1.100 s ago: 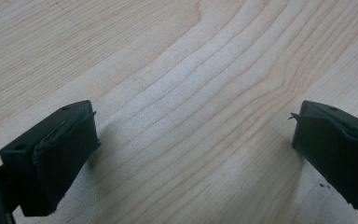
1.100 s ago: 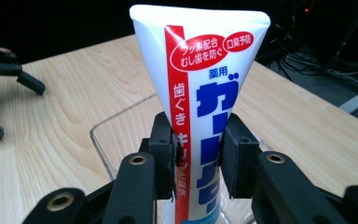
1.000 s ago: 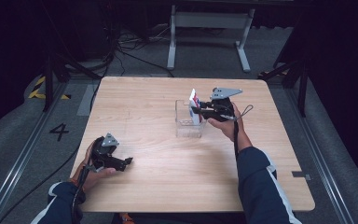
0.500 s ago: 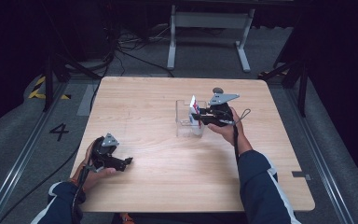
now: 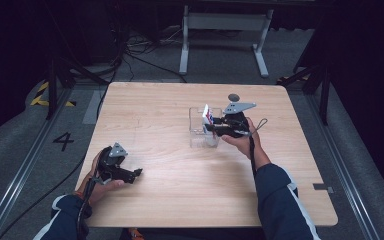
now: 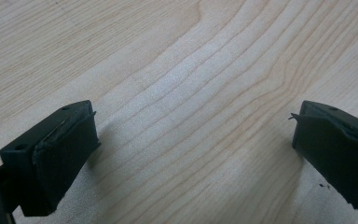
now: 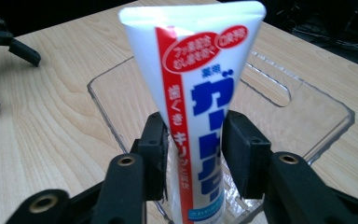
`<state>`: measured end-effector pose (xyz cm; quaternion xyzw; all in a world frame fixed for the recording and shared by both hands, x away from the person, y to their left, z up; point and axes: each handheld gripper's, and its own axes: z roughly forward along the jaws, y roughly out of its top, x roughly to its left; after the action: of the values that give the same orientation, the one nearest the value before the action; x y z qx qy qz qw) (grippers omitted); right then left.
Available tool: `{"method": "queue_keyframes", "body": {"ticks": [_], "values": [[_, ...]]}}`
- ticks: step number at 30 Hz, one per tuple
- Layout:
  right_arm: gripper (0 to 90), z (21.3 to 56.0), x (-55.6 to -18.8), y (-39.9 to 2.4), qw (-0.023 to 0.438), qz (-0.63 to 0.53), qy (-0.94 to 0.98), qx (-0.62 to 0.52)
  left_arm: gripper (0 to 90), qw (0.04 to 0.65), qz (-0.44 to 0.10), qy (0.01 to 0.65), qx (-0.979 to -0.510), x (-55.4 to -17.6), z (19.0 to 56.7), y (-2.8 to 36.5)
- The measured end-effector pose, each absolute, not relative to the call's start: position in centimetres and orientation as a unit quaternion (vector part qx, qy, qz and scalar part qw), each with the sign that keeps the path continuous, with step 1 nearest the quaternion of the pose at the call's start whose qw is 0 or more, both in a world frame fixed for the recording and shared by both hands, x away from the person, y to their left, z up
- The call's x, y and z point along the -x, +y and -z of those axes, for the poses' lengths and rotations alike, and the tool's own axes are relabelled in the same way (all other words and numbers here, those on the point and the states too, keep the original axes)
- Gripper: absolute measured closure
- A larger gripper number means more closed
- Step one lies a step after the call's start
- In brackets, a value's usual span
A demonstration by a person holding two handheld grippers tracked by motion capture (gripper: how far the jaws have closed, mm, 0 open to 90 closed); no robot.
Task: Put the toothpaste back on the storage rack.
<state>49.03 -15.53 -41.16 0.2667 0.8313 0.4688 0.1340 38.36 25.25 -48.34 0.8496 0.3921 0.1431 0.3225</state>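
Toothpaste tube (image 7: 191, 93) upright, crimped end up

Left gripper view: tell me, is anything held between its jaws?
No. The left gripper has its jaws wide apart, with bare wooden table between them.

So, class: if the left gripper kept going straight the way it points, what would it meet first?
Most likely the wooden table: the left gripper has open jaws angled down at bare wood, with nothing between them.
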Motion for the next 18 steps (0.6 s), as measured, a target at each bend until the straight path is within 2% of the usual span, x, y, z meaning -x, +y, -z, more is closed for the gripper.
{"method": "queue_keyframes", "body": {"ticks": [6,7,8,18], "values": [[60.9,41.16,-48.90,-15.42,0.137,-0.469,0.830,-0.270,0.5,0.323,-0.143,0.392,-0.850,-38.37,48.34,25.26],[63.1,41.17,-48.91,-15.39,0.139,-0.466,0.831,-0.270,0.5,0.322,-0.143,0.392,-0.850,-38.36,48.34,25.26],[60.1,41.18,-48.89,-15.34,0.136,-0.466,0.832,-0.268,0.5,0.323,-0.143,0.392,-0.850,-38.36,48.34,25.26],[58.3,40.78,-48.40,-15.31,0.149,-0.460,0.834,-0.267,0.4,0.323,-0.143,0.391,-0.850,-38.37,48.34,25.26]]}}
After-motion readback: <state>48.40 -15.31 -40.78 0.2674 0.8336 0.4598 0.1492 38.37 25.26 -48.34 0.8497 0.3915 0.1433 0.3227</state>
